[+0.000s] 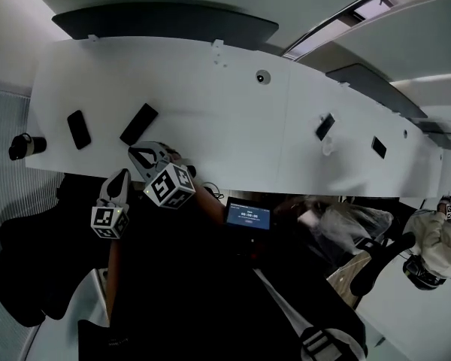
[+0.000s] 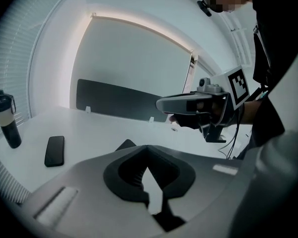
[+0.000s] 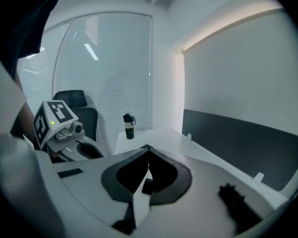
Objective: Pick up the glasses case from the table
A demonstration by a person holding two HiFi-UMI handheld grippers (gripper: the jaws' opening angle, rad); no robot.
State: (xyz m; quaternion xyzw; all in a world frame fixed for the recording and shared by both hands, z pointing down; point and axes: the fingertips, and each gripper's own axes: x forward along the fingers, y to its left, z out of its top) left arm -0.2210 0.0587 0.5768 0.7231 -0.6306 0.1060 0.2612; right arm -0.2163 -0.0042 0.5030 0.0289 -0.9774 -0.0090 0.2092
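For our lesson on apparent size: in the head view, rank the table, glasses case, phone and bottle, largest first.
1. table
2. glasses case, narrowly
3. phone and bottle: too alike to rank

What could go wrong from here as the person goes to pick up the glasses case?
1. The right claw and the left claw are both shut and empty. If the reaching one is not opened first, it would likely shove the glasses case across the table rather than grip it.
2. A dark, flat phone lies just left of the case and looks similar, so the wrong thing could be grabbed.
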